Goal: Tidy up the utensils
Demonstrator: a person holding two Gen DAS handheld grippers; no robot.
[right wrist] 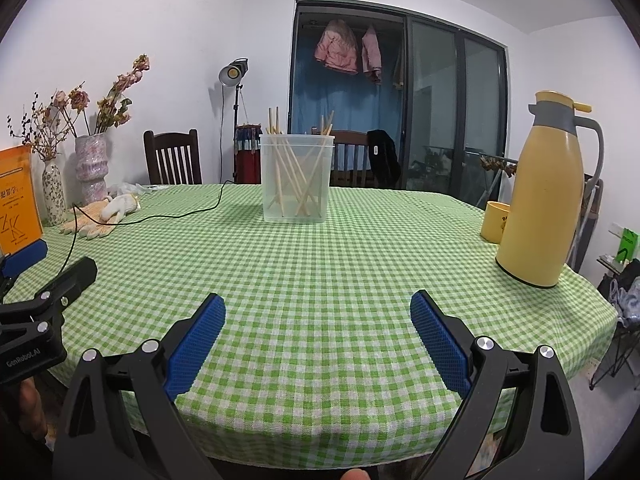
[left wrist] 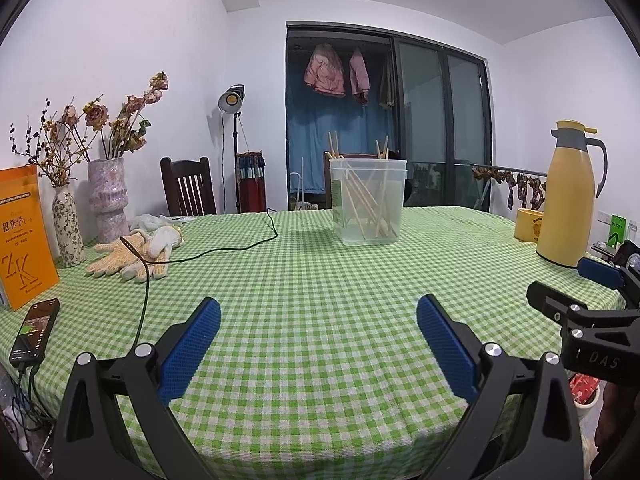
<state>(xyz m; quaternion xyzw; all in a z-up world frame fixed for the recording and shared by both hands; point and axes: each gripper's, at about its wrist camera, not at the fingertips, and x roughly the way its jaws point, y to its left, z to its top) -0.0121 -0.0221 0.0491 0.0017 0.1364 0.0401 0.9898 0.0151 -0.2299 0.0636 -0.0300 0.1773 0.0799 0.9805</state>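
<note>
A clear plastic container (left wrist: 367, 204) stands upright at the far middle of the green checked table (left wrist: 304, 280). Several wooden chopsticks (left wrist: 362, 200) lean inside it. It also shows in the right wrist view (right wrist: 296, 180), with the chopsticks (right wrist: 292, 176) in it. My left gripper (left wrist: 318, 318) is open and empty, low over the table's near edge. My right gripper (right wrist: 318, 314) is open and empty, beside the left one. Each gripper shows at the edge of the other's view.
A yellow thermos jug (left wrist: 568, 196) and a yellow mug (left wrist: 528, 224) stand at the right. Two vases (left wrist: 106, 200), work gloves (left wrist: 136, 252), an orange book (left wrist: 22, 236), a phone (left wrist: 34, 330) and a black cable (left wrist: 224, 250) lie at the left. Chairs stand behind the table.
</note>
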